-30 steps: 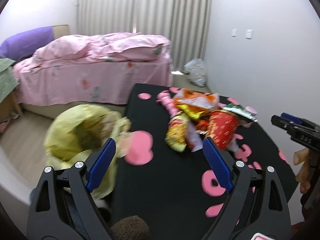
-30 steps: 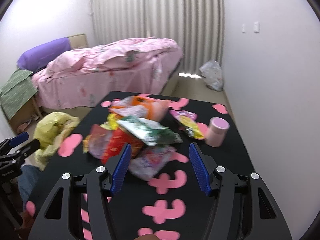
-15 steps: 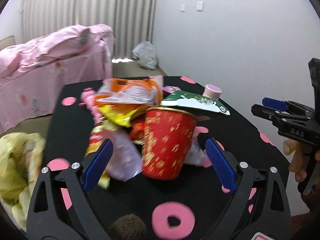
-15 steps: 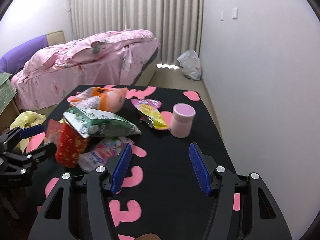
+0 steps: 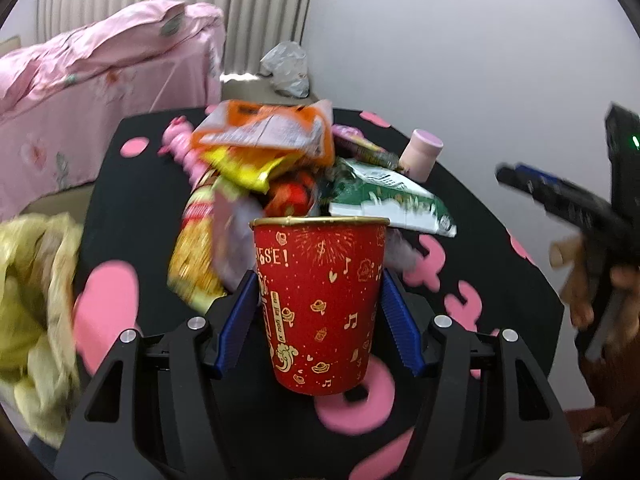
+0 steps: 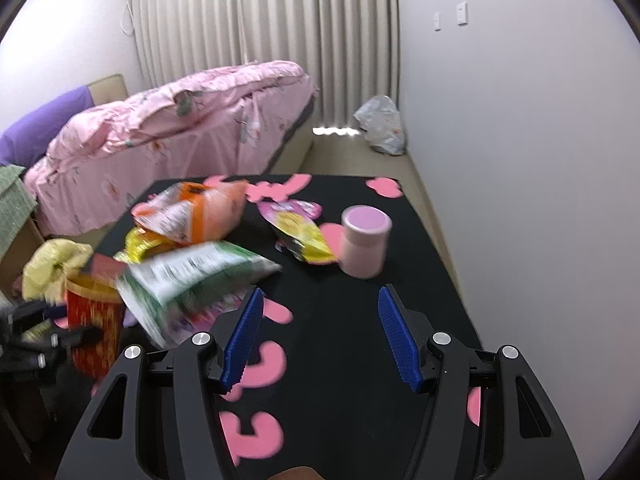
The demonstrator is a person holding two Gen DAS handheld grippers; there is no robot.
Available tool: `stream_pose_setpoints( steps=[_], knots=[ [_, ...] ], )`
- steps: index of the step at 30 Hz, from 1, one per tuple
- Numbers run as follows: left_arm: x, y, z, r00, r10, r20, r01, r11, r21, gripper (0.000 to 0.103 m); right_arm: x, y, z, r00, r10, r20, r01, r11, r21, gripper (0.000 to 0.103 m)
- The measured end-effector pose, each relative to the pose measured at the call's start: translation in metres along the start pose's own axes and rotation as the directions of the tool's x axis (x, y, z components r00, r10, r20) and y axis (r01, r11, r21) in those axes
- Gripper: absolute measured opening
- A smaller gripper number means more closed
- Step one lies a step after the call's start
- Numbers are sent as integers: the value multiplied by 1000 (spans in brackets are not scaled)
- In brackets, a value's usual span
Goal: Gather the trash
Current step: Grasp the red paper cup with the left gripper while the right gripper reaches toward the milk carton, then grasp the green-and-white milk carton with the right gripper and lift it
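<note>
A black table (image 6: 360,320) with pink patches stands near the pink bed (image 6: 180,120). Left hand-held gripper (image 5: 320,308) clamps the red cup (image 5: 320,304) before the wrapper pile (image 5: 264,160); right hand-held gripper (image 6: 320,336) gapes, holding nothing.

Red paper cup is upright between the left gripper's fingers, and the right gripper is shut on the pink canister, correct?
Not quite. The red paper cup does stand upright between the left gripper fingers, but the right wrist view shows the right gripper open and holding nothing; the pink canister stands apart on the table, beyond it.
</note>
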State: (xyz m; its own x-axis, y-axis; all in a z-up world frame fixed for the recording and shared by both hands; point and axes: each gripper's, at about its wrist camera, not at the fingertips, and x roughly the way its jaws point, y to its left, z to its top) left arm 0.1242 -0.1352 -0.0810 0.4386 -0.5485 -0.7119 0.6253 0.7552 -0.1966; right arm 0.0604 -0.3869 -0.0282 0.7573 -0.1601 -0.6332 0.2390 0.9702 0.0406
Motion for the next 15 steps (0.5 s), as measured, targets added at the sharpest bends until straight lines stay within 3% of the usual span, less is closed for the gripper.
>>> stream_pose_setpoints(
  steps=[4,7,12,15],
  knots=[
    [-16,9,-8,1000,25,19,-24,999,-32,60,15,25,13,994,106,-23,-106,994,-16,57],
    [-21,18,-11,999,35,28,-33,997,-76,61,34,53,17,989,137,-55,-141,987,-78,57],
    [-22,31,-8,1000,9,29,-6,992,-125,61,66,78,10,973,160,-166,-183,973,-137,57],
    [-22,32,-8,999,8,36,-3,991,-134,61,68,75,-1,976,110,-190,-145,973,-179,57]
  ],
)
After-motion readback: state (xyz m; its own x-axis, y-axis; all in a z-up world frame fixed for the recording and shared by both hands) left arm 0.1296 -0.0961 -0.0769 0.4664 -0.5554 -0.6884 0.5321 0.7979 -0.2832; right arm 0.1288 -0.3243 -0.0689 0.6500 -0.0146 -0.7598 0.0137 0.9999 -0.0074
